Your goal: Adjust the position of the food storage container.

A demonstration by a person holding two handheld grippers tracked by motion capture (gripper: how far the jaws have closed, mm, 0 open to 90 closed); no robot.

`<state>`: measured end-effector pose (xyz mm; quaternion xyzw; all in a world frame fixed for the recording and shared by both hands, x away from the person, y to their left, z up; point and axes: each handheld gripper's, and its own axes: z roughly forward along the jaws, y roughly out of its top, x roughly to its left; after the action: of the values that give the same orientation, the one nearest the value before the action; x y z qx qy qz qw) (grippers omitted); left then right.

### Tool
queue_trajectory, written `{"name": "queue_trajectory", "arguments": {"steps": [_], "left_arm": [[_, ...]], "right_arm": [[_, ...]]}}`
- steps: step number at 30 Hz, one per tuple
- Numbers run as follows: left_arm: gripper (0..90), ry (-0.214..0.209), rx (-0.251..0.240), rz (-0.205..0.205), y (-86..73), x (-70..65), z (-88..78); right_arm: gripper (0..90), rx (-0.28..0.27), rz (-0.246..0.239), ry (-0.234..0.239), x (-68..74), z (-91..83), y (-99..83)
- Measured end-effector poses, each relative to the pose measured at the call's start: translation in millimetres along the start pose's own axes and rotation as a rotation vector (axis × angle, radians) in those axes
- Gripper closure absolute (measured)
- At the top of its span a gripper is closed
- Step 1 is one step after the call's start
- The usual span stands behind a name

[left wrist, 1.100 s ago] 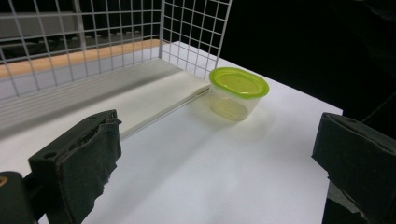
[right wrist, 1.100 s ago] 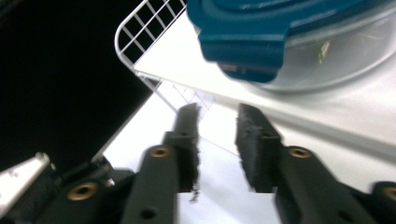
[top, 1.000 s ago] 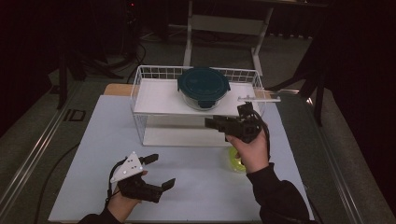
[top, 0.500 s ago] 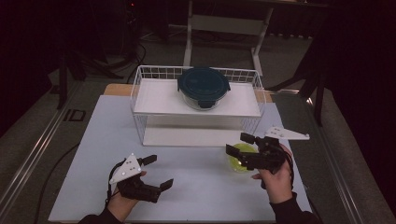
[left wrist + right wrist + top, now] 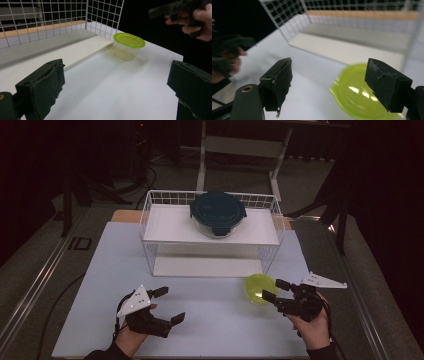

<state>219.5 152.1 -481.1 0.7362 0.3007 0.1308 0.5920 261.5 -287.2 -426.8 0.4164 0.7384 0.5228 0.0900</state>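
Green-lidded tub (image 5: 258,288) stands upright, lid up.

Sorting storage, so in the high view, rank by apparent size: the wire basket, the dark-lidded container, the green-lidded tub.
1. Wire basket, largest.
2. Dark-lidded container.
3. Green-lidded tub, smallest, though nearer the camera.

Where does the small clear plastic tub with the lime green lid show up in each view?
High view: small clear plastic tub with the lime green lid sits lower right, before the white wire rack.
Left gripper view: tub upper middle, beside the rack's corner.
Right gripper view: tub lower right, blurred.
Shared landmark: the rack.
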Motion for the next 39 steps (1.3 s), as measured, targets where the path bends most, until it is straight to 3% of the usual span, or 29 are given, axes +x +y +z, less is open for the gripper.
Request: {"name": "queue_trajectory", "arguments": {"steps": [2,6,8,12,20,23,30,39], "left_arm": [[0.8,-0.002,-0.002,0.001,0.1,0.0,0.0],[0.8,-0.005,-0.006,0.001,0.1,0.6,-0.1],[0.8,-0.003,-0.002,0.002,0.1,0.6,0.0],[0.8,-0.004,-0.008,0.008,1.0,-0.5,-1.0],[0.8,-0.005,-0.012,0.008,1.4,-1.4,-1.2],[0.8,-0.006,-0.013,0.010,1.5,-1.4,-1.2],[0.8,-0.005,-0.010,0.010,1.4,-1.5,-0.7],[0.8,-0.013,-0.002,0.007,0.6,-1.4,1.0]], "right_arm": [[23.8,0.029,-0.005,-0.050,-6.6,0.2,-7.1],[31.7,0.044,0.008,-0.105,-19.4,-0.7,-19.4],[44.8,0.058,0.013,-0.113,-25.7,-1.6,-24.2],[62.5,0.084,-0.010,-0.165,-35.5,-3.2,-32.6],[89.3,0.139,0.015,-0.228,-58.2,2.3,-46.2],[89.9,0.176,0.036,-0.257,-68.3,8.2,-51.3],[90.0,0.229,0.067,-0.258,-85.3,25.5,-59.4],[90.0,0.258,0.072,-0.229,-88.0,40.7,-60.9]]}}
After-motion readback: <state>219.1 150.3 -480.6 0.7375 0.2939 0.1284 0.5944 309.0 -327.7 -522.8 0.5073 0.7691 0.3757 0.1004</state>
